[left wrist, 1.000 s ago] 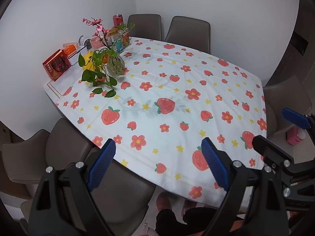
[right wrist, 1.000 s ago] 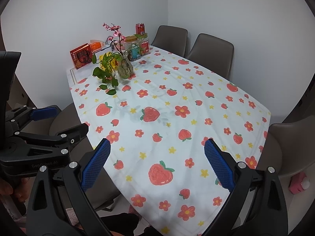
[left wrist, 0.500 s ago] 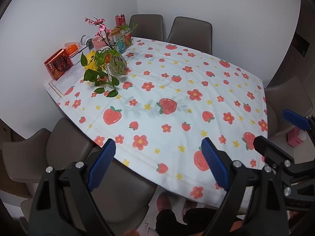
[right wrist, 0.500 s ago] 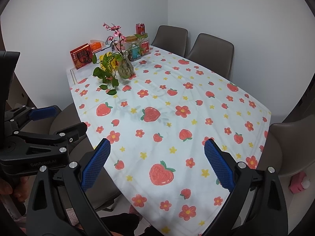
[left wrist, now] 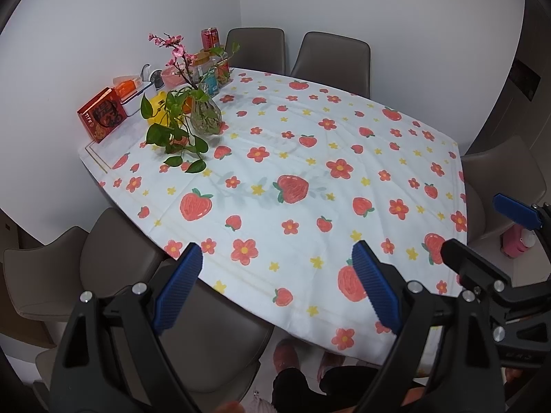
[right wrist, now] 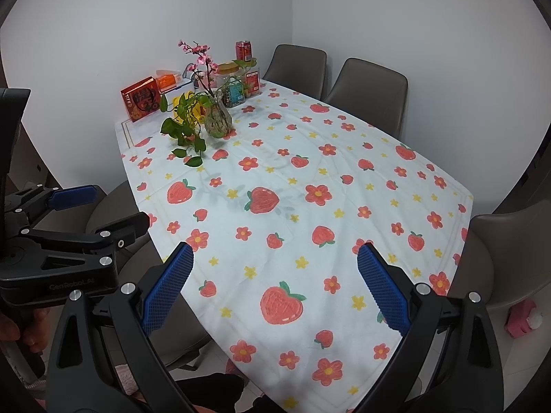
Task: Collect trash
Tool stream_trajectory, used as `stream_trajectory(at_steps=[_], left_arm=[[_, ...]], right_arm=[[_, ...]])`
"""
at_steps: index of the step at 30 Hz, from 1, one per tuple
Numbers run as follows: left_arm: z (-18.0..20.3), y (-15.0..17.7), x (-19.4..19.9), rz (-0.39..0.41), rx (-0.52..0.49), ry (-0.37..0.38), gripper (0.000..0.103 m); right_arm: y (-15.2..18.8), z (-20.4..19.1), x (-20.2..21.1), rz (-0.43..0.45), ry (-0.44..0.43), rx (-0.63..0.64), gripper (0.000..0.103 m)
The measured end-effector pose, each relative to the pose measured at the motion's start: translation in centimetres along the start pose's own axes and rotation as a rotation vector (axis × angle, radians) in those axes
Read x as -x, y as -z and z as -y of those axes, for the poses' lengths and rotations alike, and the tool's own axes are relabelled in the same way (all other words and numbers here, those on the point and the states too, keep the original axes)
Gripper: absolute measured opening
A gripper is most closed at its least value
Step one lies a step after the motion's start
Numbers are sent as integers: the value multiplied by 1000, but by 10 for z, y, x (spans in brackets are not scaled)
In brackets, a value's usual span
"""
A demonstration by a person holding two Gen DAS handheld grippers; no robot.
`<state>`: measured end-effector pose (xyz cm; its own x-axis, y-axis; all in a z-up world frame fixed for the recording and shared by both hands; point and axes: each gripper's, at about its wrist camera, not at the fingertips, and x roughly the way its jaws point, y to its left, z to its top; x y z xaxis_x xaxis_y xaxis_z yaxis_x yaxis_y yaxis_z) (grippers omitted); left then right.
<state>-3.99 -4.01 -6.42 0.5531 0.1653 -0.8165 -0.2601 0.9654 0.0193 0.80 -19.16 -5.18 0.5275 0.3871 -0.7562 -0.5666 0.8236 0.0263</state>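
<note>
With both the left gripper (left wrist: pixel 275 282) and right gripper (right wrist: pixel 273 282) held wide open and empty, the clear glass vase of green vines (right wrist: pixel 217 120) at the table's far corner risks being toppled if the red drink can (right wrist: pixel 243 51) behind it is reached for

1. A home dining room: a long table (right wrist: pixel 447 186) under a tablecloth (right wrist: pixel 310 241) printed with strawberries and flowers fills the floor.
2. Padded brown chairs (right wrist: pixel 368 89) ring it, two at 1 o'clock against plain white walls (right wrist: pixel 413 17).
3. At 11 o'clock stand a glass vase (right wrist: pixel 217 120) of leafy stems, a drink can (right wrist: pixel 243 51), jars (right wrist: pixel 229 69) and a red box (right wrist: pixel 142 102).
</note>
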Motion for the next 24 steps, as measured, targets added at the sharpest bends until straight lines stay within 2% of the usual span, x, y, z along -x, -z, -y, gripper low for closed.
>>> stream_trajectory(at_steps=[24], left_arm=[[1,-2,1,5,-1,-10,88]], right_arm=[[0,-1,-1,-1,1,-3,93]])
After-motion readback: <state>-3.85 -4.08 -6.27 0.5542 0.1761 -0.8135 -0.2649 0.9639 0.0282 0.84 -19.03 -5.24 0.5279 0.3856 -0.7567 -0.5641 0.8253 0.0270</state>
